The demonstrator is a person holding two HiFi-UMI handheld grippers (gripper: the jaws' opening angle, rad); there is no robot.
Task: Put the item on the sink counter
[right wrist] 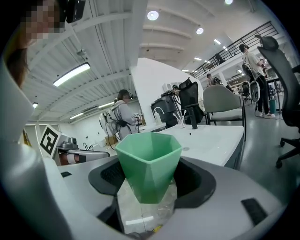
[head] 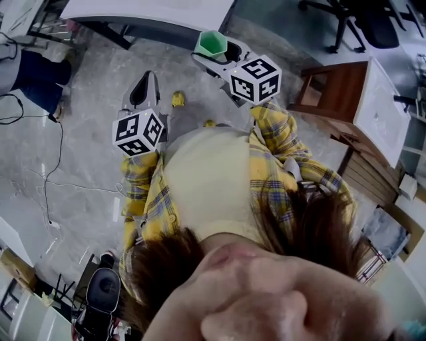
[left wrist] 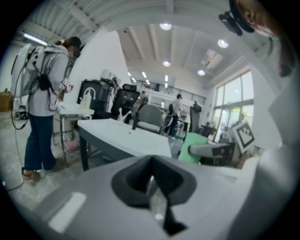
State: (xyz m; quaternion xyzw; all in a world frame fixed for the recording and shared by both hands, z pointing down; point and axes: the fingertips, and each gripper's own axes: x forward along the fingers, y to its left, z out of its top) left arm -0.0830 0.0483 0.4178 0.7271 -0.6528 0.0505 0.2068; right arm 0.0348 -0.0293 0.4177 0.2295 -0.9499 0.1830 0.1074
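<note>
A green faceted cup [right wrist: 149, 164] stands upright between the jaws of my right gripper [right wrist: 149, 192], which is shut on its lower part. In the head view the cup [head: 212, 42] and right gripper [head: 219, 56] are held out ahead, just short of the white sink counter [head: 153, 12]. The counter's white top [right wrist: 211, 136] lies just beyond the cup, with a faucet at its far end. My left gripper [head: 144, 90] hangs lower over the floor, its jaws [left wrist: 153, 194] together with nothing between them. From the left gripper view the cup [left wrist: 193, 145] shows at the right, beside the counter [left wrist: 126, 136].
A person with a backpack [left wrist: 42, 93] stands at a table to the left. A wooden cabinet with a white top [head: 363, 106] is on the right, office chairs [head: 359, 20] beyond it. Cables [head: 40, 180] trail over the marble floor.
</note>
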